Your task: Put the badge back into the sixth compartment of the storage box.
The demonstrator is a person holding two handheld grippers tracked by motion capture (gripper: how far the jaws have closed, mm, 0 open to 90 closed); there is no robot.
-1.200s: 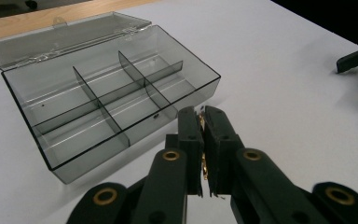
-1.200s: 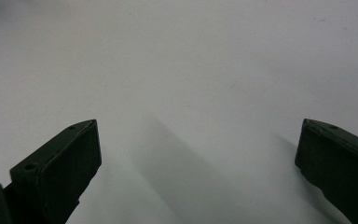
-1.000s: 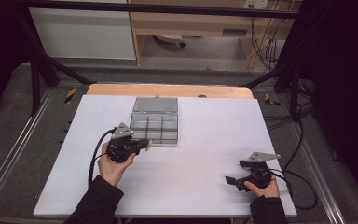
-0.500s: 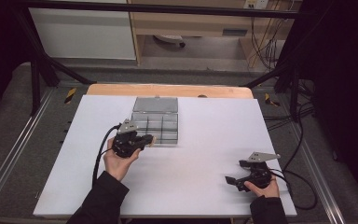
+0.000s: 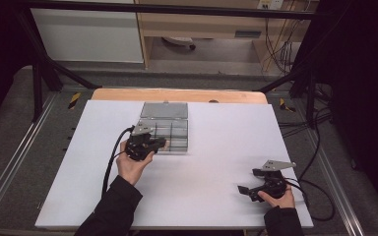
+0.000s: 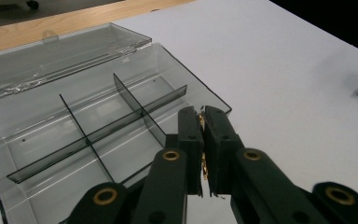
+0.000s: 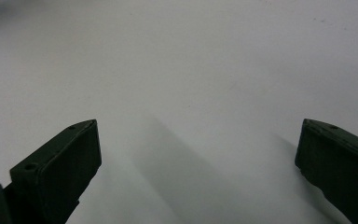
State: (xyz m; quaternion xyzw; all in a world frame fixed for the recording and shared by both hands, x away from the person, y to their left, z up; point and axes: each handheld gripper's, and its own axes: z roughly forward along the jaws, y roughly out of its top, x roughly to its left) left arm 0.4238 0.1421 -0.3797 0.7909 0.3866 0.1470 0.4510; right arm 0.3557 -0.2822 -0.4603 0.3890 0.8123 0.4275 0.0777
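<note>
Left claw bringing a tiny gold bit over to the parts box

Nearest the person, the right gripper (image 5: 256, 189) is parked low on the white table (image 5: 216, 147) with its jaws spread wide and nothing between them, well away from the action. Further out, the left gripper (image 6: 202, 140) has its jaws pressed nearly together, pinching a small thin gold-coloured metal piece (image 6: 202, 122) – too tiny to say what it actually is. It sits right at the near right corner of the clear smoky plastic compartment box (image 6: 74, 140), whose hinged lid (image 6: 51, 56) lies folded open at the far side, every cell looking empty. Looks like the carry-and-drop step to me: next up is probably getting the tips above one compartment, clear of the dividers, then easing the jaws apart so the piece lands inside, not on the rim.
</note>
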